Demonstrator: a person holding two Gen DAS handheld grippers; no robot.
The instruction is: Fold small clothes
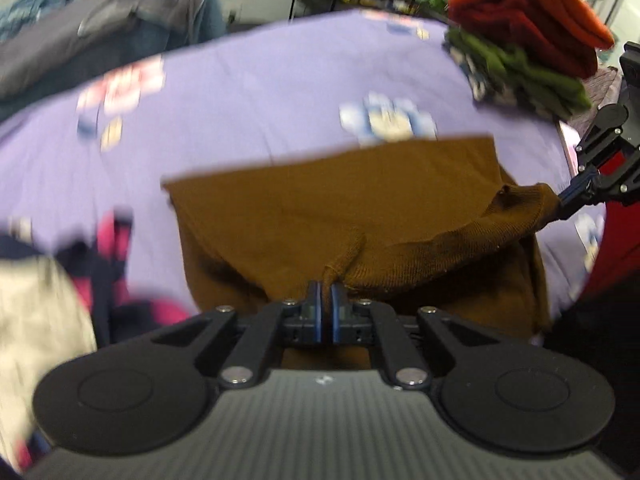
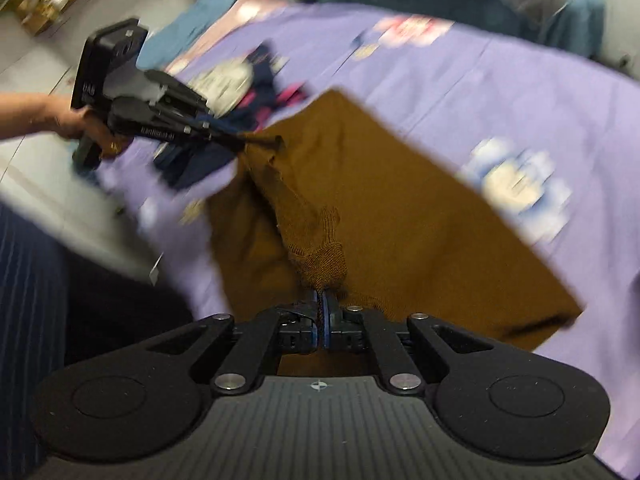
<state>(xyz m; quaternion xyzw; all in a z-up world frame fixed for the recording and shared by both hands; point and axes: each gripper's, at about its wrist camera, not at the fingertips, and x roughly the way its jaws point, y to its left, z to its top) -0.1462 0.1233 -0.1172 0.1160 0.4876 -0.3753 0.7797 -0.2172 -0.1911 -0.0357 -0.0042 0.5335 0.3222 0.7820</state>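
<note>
We hold a brown knit garment (image 1: 360,208) with both grippers over a bed covered by a purple printed sheet (image 1: 248,92). Our left gripper (image 1: 325,294) has its fingers (image 1: 313,300) clenched on a bunched bit of the brown fabric's near edge, the cloth rising in a small ridge right above the tips. Our right gripper (image 2: 321,304) is likewise clamped on a puckered fold of the same garment, the knit pinched between the blue-edged pads.

In the left wrist view the right gripper (image 1: 560,204) shows at the right edge, its tips buried in a stretched corner of the fabric, so a raised band of cloth runs between the two grips. In the right wrist view the left gripper (image 2: 244,142) shows at upper left, held by a bare hand (image 2: 76,122), pinching the garment's far corner. The rest of the brown garment lies flat on the sheet beyond that band, its far edge straight.

There is no basket or bin that we can make out; the other clothes sit loose on the bed. A stack with red-orange pieces (image 1: 532,16) on top of green ones (image 1: 528,68) stands at the far right. A heap of navy, pink and pale clothes (image 1: 96,264) lies to the left, near the brown garment. Grey and teal fabric (image 1: 120,20) lies beyond the bed's far edge.
</note>
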